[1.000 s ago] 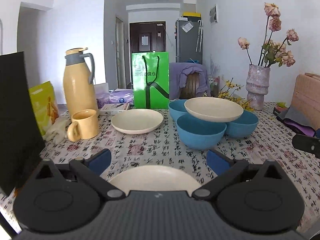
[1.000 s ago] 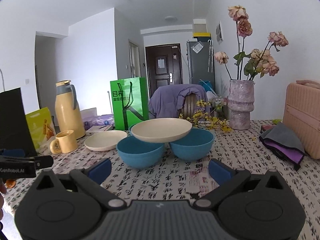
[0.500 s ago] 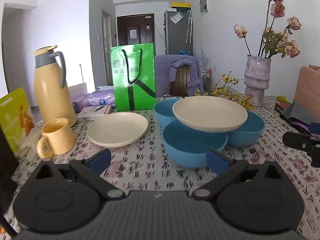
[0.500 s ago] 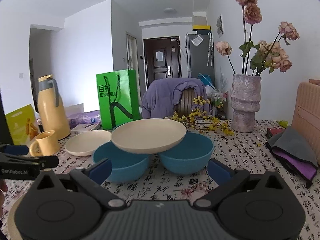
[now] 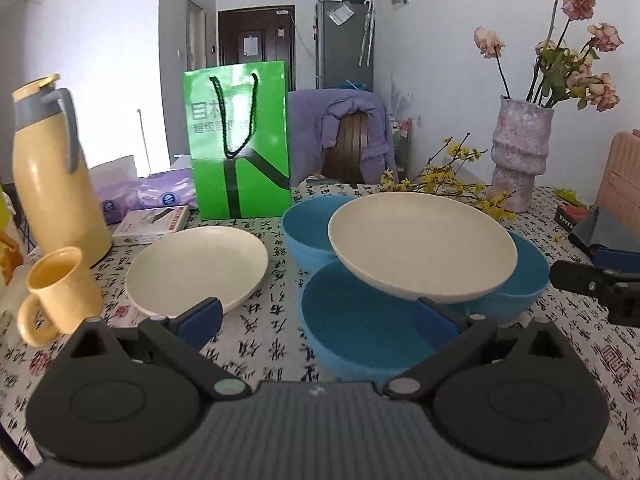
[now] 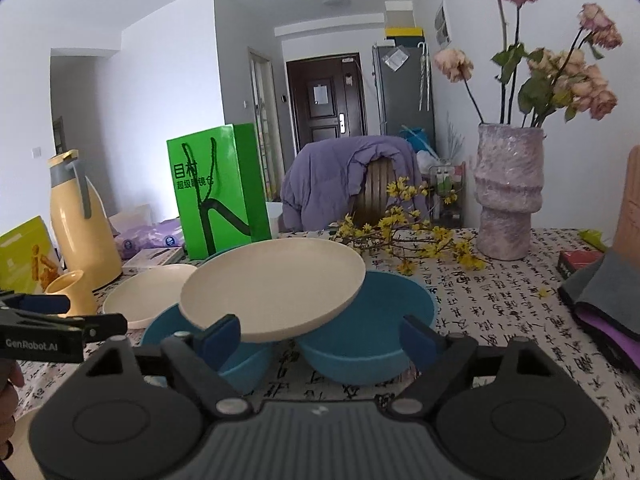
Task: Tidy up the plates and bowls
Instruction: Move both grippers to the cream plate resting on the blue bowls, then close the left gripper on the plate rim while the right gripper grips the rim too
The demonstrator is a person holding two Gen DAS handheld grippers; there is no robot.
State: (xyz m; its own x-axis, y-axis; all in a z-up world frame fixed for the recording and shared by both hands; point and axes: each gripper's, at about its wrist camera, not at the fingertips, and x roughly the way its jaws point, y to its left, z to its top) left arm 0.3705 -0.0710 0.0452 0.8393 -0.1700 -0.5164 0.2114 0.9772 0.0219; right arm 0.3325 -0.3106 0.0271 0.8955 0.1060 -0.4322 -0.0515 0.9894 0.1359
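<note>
A cream plate point(image 5: 420, 246) point(image 6: 276, 286) rests tilted on top of three blue bowls: a near one point(image 5: 360, 328), a far left one point(image 5: 308, 224) and a right one point(image 5: 524, 280) point(image 6: 372, 332). A second cream plate point(image 5: 196, 270) point(image 6: 148, 294) lies flat on the table to their left. My left gripper point(image 5: 316, 318) is open and empty, just in front of the near bowl. My right gripper point(image 6: 320, 334) is open and empty, close to the raised plate's front edge.
A yellow mug point(image 5: 56, 294) and yellow thermos jug point(image 5: 52, 172) stand at the left. A green paper bag point(image 5: 240, 140) stands behind the plates. A vase with dried roses point(image 6: 508, 192), yellow flower sprigs point(image 6: 408, 236) and folded cloths point(image 6: 600, 304) lie to the right.
Both grippers have moved forward toward the bowls and the plate on top. The third cream plate seen under the left gripper earlier is out of that view. Both stay open.
</note>
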